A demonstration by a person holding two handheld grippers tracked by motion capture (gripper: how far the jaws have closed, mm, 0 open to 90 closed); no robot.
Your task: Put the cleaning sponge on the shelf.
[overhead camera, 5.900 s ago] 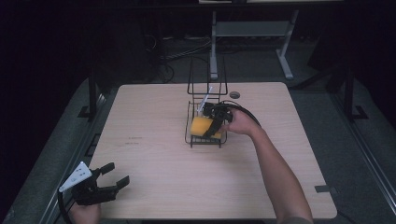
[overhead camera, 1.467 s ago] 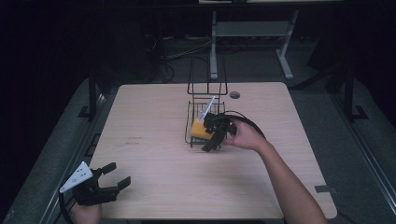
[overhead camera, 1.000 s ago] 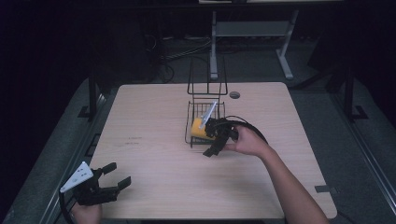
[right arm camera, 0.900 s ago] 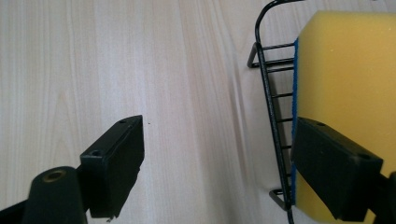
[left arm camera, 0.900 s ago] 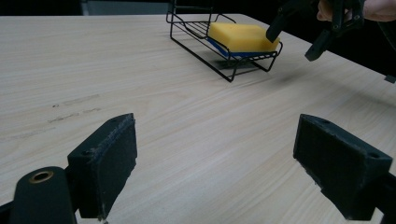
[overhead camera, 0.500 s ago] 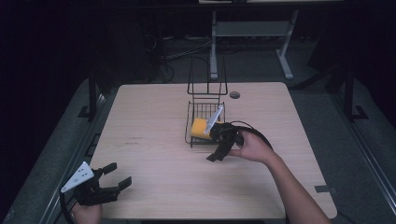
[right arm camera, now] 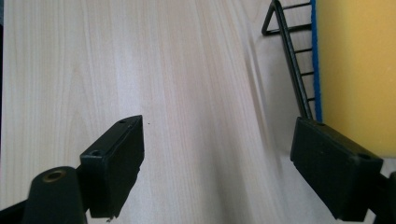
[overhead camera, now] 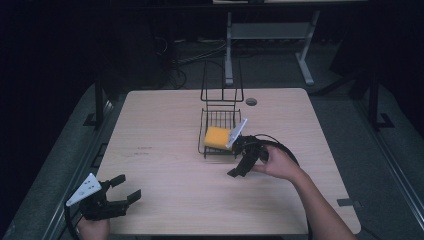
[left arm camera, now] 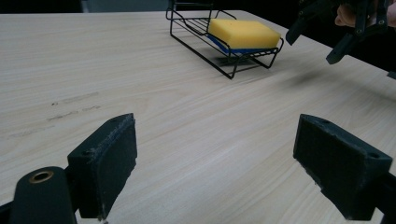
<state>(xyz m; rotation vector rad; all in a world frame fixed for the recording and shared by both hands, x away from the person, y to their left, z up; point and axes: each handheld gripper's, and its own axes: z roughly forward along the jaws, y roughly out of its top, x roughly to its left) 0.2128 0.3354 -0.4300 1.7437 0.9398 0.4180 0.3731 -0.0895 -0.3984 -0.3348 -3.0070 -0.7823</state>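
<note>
The yellow sponge (overhead camera: pixel 217 137) is lying flat in the black wire rack (overhead camera: pixel 220 150) (blue underside showing), around the middle of the table (overhead camera: pixel 165 115). The right gripper (overhead camera: pixel 239 169) is hovering just near-right of the rack, jaws spread wide and gripping nothing. The left gripper (overhead camera: pixel 125 192) is sitting at the near left corner, jaws likewise spread and empty

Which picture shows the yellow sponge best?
The left gripper view: the whole sponge lies flat in the wire rack. The high view shows it small; the right gripper view shows just its cropped side.
</note>
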